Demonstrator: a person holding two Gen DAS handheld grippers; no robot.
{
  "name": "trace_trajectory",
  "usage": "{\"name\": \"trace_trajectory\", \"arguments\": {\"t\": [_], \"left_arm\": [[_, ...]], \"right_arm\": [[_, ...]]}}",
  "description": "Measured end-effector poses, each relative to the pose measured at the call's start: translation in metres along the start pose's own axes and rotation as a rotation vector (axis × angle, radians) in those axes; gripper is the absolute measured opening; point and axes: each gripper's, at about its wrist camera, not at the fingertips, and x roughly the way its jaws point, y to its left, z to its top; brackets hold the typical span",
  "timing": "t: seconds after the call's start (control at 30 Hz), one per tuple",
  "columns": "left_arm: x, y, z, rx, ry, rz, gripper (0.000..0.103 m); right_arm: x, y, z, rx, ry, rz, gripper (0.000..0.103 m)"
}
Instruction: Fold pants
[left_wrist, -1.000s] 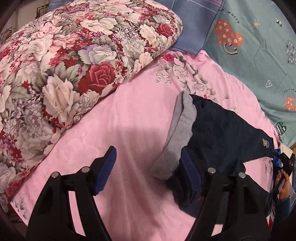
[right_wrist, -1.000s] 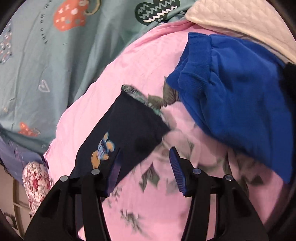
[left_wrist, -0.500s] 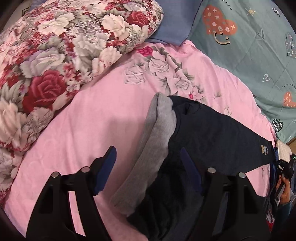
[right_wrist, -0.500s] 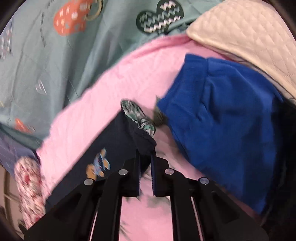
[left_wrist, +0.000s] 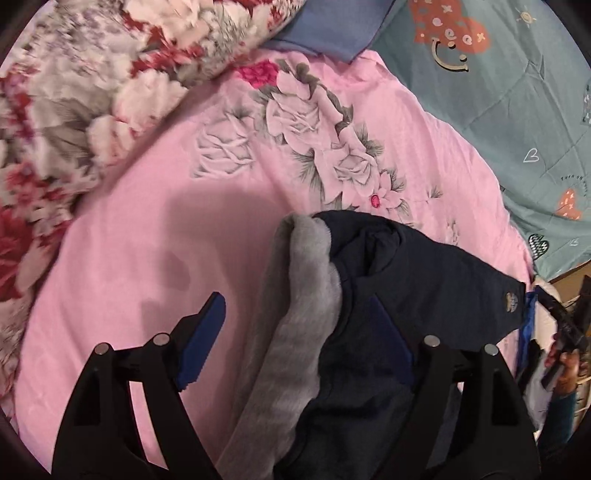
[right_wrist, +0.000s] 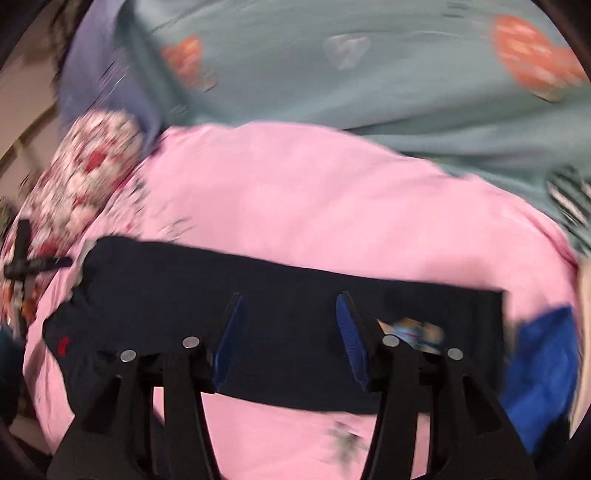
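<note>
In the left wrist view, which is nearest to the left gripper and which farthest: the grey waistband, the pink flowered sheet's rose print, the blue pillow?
1. Grey waistband, between the left gripper's jaws.
2. Rose print on the pink sheet, at the middle.
3. Blue pillow, at the top edge.

the pants (left_wrist: 424, 295) are dark navy cloth, matt and smooth, with a soft grey ribbed waistband (left_wrist: 303, 317). the pink bedsheet (left_wrist: 155, 236) is thin cloth with a faint sheen. the left tool (left_wrist: 295, 343) is matt black plastic with blue ridged pads (left_wrist: 201, 343) and shiny metal rivets (left_wrist: 161, 338). the teal quilt (left_wrist: 498, 110) looks stitched and matt.
</note>
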Motion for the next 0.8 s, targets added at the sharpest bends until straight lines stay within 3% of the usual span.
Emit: {"name": "trace_trajectory", "arguments": {"t": [0.23, 0.4, 0.5, 0.53, 0.63, 0.8], "left_arm": [[0.027, 0.002, 0.035, -0.029, 0.048, -0.084, 0.081], [0.040, -0.002, 0.046, -0.022, 0.080, -0.179, 0.078], [0.038, -0.009, 0.044, 0.026, 0.067, -0.173, 0.042], [0.039, -0.012, 0.043, 0.055, 0.062, -0.154, 0.012], [0.034, -0.010, 0.041, 0.069, 0.030, -0.167, 0.010], [0.007, -0.021, 0.026, 0.175, -0.071, -0.206, 0.009]], "right_arm": [[0.058, 0.072, 0.021, -0.176, 0.094, 0.133, 0.052], [0.073, 0.076, 0.030, -0.201, 0.112, 0.171, 0.052], [0.080, 0.069, 0.034, -0.206, 0.127, 0.182, 0.052], [0.083, 0.067, 0.035, -0.216, 0.137, 0.180, 0.052], [0.091, 0.067, 0.037, -0.272, 0.167, 0.158, 0.052], [0.114, 0.074, 0.040, -0.411, 0.217, 0.099, 0.052]]}}
